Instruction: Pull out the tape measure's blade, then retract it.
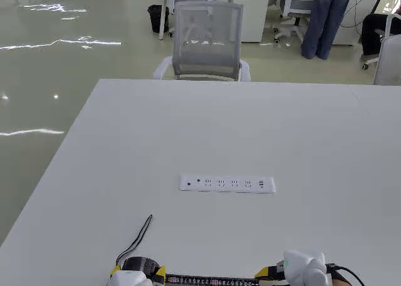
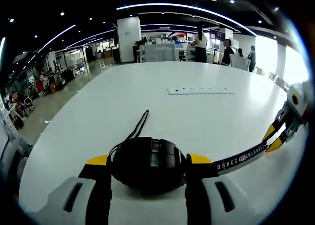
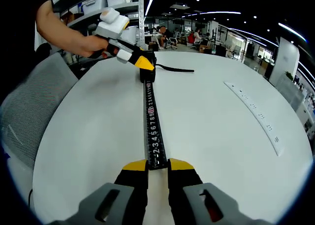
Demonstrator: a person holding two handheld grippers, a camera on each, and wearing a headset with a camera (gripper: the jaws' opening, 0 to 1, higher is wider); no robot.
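Left gripper (image 2: pixel 148 159) clenching black tape measure (image 1: pixel 139 265) case at near left of table (image 1: pixel 188 129). Right gripper (image 3: pixel 157 164) pinching blade (image 3: pixel 153 126) tip at near right. Blade stretching straight between them, low over table.

Judgement: pull likely going best with case braced steady and blade running level and untwisted, avoiding kink.

Near table edge lying close under both grippers. Open tabletop extending far and right. Power strip (image 1: pixel 227 184) sitting well apart mid-table. Strap (image 1: pixel 136 237) trailing beside case.

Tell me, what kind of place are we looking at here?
Probably an open-plan office: a mesh office chair at a big white table, a power strip on it, long ceiling light strips overhead.
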